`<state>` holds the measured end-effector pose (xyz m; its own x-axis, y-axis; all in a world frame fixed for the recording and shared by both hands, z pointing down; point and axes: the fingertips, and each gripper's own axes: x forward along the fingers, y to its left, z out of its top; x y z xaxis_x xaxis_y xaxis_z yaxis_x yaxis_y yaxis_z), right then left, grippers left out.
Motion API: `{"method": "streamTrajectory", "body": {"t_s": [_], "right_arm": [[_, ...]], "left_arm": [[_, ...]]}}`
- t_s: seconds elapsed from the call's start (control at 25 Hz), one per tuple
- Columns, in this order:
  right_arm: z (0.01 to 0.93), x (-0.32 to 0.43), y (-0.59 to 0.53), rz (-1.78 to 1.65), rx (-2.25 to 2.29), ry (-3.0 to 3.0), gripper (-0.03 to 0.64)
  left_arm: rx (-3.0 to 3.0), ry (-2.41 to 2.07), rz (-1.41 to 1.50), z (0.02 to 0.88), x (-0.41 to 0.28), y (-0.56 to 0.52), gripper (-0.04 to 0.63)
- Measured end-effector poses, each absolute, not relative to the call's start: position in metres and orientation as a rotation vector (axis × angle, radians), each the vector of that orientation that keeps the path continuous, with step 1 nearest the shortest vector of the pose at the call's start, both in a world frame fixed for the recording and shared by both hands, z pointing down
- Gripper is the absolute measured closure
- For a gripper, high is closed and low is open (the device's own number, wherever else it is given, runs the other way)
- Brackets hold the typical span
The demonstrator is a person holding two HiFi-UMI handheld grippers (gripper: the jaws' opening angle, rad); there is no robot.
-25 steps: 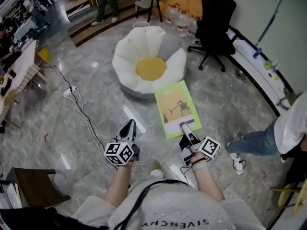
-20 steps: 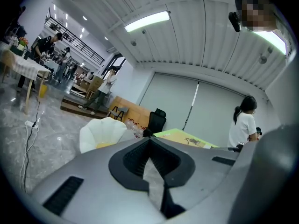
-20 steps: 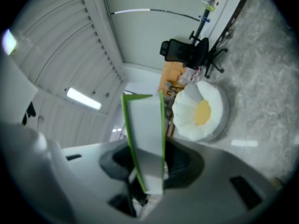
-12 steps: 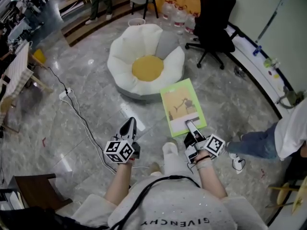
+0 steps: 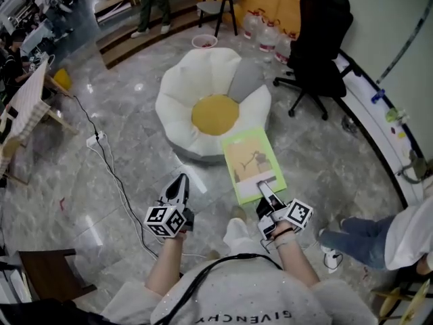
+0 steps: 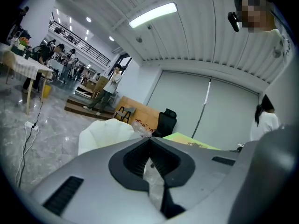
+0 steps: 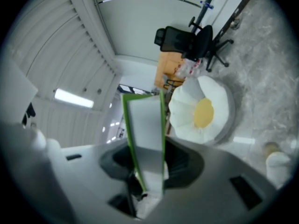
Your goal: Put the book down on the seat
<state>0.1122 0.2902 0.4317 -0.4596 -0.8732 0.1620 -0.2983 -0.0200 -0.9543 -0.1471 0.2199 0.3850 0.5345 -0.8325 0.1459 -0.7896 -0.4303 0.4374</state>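
Note:
The seat (image 5: 214,110) is a white flower-shaped floor cushion with a yellow middle, standing on the grey marble floor. A green-edged book (image 5: 252,162) with a tan cover picture is held flat in the air, its far corner over the seat's near rim. My right gripper (image 5: 264,193) is shut on the book's near edge. In the right gripper view the book (image 7: 145,125) rises between the jaws, with the seat (image 7: 201,108) beyond it. My left gripper (image 5: 178,185) hangs left of the book, shut and holding nothing. The left gripper view shows the seat (image 6: 105,129) ahead.
A black office chair (image 5: 325,39) stands behind the seat at the right. A white cable (image 5: 111,168) and power strip (image 5: 95,139) cross the floor at the left. A person in jeans (image 5: 365,239) is at the right. A wooden table (image 5: 27,107) is far left.
The person has stepped toward the seat. The book, still in my right gripper, has moved forward so its far corner now reaches the seat's rim. The left gripper keeps its place.

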Motion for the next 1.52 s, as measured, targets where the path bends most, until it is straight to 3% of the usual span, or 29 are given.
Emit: {"method": "streamTrajectory", "body": {"t_s": [0.6,1.16,1.52], "right_arm": [[0.457,0.143,0.187,-1.661,-1.122,1.873,0.462],[0.476,0.130,0.145,-1.736,-0.956,1.908,0.462],[0.494,0.127,0.082,-1.771,-1.016,1.900,0.462]], "left_arm": [[2.225,-1.360,-0.063,0.418,-0.095,0.125,0.572],[2.182,-1.377,-0.055,0.443,-0.079,0.086,0.572],[2.198,-1.312,-0.052,0.470,-0.071,0.001,0.572]]}}
